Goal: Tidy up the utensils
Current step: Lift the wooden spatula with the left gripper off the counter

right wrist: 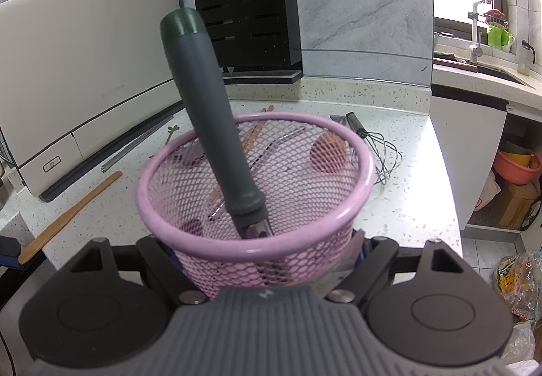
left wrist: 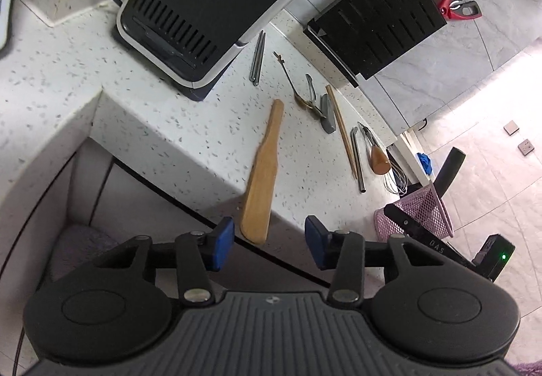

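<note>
Nearest the left wrist camera I have the left hand-held gripper (left wrist: 269, 242): its blue pads stand apart with nothing between them. The wide blade end of the flat light-wood spatula (left wrist: 262, 177) lies just beyond the gap, overhanging the edge of the white speckled stone counter (left wrist: 142, 111). I judge the spatula to be my next pick, since the overhang leaves room for a pad to get under the blade.

Working left to right along the counter:
- pair of steel chopsticks (left wrist: 258, 58), beside the black-and-white appliance (left wrist: 189, 23)
- thin brass-coloured spoon with an ornate tip (left wrist: 291, 79)
- grey-handled peeler (left wrist: 323, 111)
- wooden chopsticks (left wrist: 342, 132)
- steel straw (left wrist: 357, 159)
- wire whisk with a wooden knob handle (left wrist: 379, 159), near the counter's right edge

All lie loose and apart enough, I think, to take one at a time.

In the right wrist view, the right hand-held gripper (right wrist: 267, 260) is clamped on the lower wall of the pink wire-mesh basket (right wrist: 189, 226). It holds the basket off the front of the counter with the mouth open toward the utensils, I take it as the receiving bin. One grey-and-green-handled tool (right wrist: 210, 111) already stands in it, leaning left against the rim. Sorting looks barely begun.
</note>
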{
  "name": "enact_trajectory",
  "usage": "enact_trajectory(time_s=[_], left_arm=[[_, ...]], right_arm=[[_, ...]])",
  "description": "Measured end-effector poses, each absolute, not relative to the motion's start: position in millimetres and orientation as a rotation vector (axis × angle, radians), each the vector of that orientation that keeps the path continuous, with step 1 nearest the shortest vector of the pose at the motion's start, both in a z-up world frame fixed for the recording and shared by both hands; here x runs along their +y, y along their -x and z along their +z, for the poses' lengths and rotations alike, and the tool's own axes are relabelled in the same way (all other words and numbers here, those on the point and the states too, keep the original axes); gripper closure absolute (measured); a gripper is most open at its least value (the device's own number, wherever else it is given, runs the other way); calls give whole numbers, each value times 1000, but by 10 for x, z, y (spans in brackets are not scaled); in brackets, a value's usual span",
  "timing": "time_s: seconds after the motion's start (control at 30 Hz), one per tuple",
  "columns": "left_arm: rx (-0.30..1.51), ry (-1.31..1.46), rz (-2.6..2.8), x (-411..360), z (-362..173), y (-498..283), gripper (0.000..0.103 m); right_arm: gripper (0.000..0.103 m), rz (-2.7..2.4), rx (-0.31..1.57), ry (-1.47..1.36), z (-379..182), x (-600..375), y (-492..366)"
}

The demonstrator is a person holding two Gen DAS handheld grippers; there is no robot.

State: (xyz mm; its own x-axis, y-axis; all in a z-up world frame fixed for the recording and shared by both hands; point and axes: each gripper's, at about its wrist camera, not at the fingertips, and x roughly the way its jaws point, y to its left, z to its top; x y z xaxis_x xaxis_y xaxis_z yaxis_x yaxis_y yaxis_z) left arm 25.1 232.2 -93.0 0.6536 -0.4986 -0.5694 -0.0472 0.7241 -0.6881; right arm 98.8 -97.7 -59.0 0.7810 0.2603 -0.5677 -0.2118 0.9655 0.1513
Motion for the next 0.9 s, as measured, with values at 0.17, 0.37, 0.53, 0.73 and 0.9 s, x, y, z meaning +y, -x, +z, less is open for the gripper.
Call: enact_trajectory(time_s=[0.17,0.37,0.53,0.73,0.9], left_arm=[[860,772,-298,2330,-1021,-301,76],[848,754,-302,2321,-967,-255,100],[824,662,-289,2195,-829,-222,100],[786,461,-231,1937,-610,-179,100],[740,395,-211,1829,-480,-141,100]], right_arm=[[20,255,624,-77,-590,-972,-987],[20,252,624,-70,-592,-962,-992],[20,252,625,-72,-593,-960,-993],[20,253,624,-75,-593,-964,-980],[20,255,623,-78,-590,-965,-982]])
